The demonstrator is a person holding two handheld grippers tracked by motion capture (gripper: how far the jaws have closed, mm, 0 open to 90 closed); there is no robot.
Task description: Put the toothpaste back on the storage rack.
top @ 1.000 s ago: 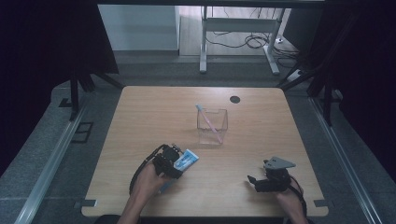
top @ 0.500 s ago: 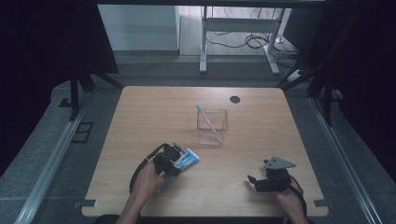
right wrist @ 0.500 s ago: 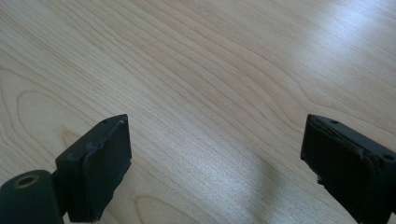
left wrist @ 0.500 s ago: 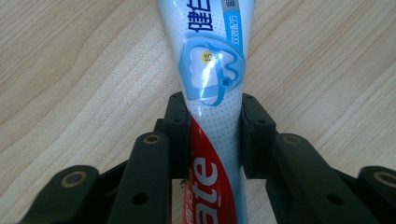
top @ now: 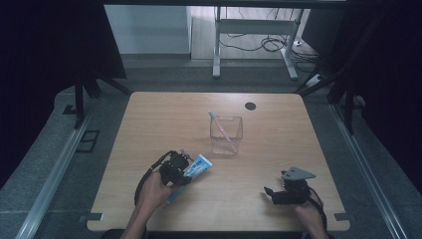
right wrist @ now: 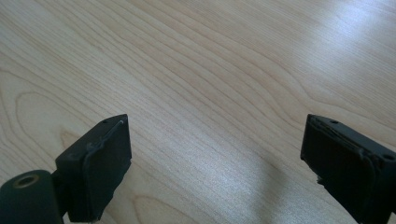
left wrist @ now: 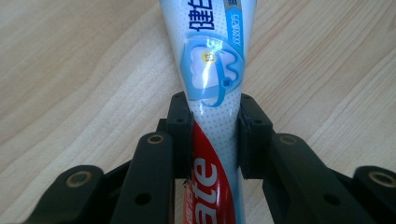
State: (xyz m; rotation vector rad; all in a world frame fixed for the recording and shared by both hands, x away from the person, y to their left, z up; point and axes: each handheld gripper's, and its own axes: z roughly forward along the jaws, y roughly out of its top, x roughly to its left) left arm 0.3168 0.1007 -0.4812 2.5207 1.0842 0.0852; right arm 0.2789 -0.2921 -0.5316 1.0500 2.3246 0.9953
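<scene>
The left claw (left wrist: 215, 135) has just closed its jaws onto the toothpaste tube (left wrist: 212, 79).

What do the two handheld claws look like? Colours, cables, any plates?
Both are black. The left claw trails a looping black cable and has flat black pads on arms with brass-ringed pivot holes. The right claw carries a grey three-cornered plate on top, with a cable by the wrist. No sleeves in view.

Toothpaste tube (left wrist: 212, 93): both ends cut by left gripper view edges, cap end hidden under left tool (top: 180, 168) in high view. Cup (top: 226, 134) contents too small to identify.
</scene>
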